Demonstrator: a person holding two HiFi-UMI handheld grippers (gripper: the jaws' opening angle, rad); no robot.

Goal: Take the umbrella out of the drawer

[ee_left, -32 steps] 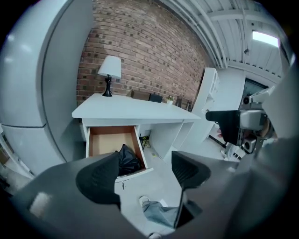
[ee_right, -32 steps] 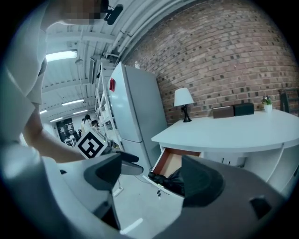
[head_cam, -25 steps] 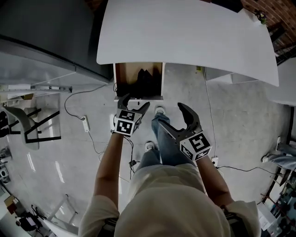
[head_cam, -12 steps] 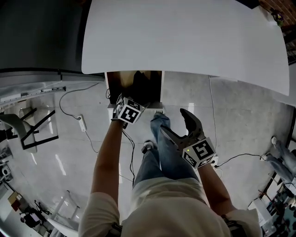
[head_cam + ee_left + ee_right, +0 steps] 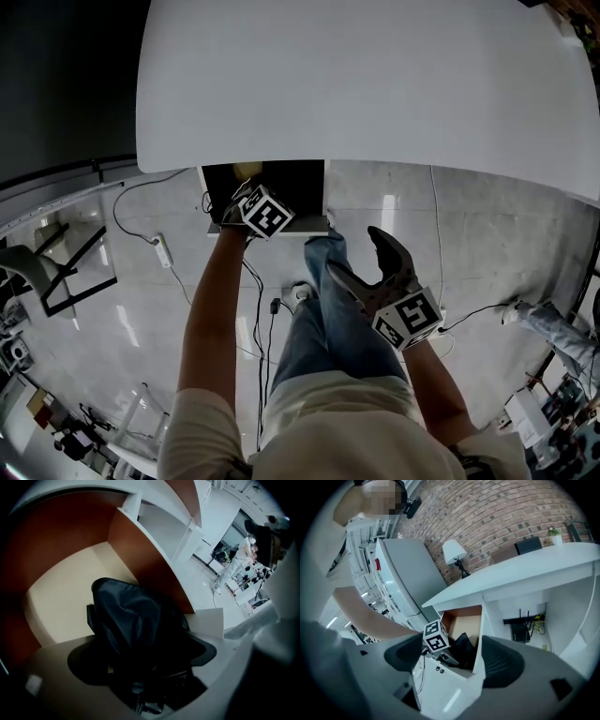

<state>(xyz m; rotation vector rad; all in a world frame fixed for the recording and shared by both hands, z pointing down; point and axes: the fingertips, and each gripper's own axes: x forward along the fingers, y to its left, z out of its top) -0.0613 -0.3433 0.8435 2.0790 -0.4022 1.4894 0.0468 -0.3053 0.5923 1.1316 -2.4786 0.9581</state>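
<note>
The drawer [image 5: 281, 225] under the white table [image 5: 375, 84] stands pulled open. In it lies a folded black umbrella [image 5: 131, 616], its dark fabric bunched up. My left gripper [image 5: 143, 656] points steeply down into the drawer with the umbrella between its jaws. Those jaws are opening wide, and the pads do not press on the fabric. In the head view the left gripper [image 5: 248, 199] shows mainly its marker cube at the drawer's mouth. My right gripper [image 5: 356, 255] hangs open and empty above the person's leg, facing the drawer [image 5: 461, 618] and umbrella [image 5: 464, 648].
The tabletop overhangs the drawer's back part. Cables and a power strip [image 5: 161, 251] lie on the shiny floor at the left. A dark cabinet [image 5: 66, 84] stands to the left of the table. A black box with cables [image 5: 520, 630] sits under the table's right side.
My left gripper has dropped from in front of the drawer down into it, over the umbrella, tilting steeply down. The right gripper has sunk a little. The view has shifted closer to the table.
</note>
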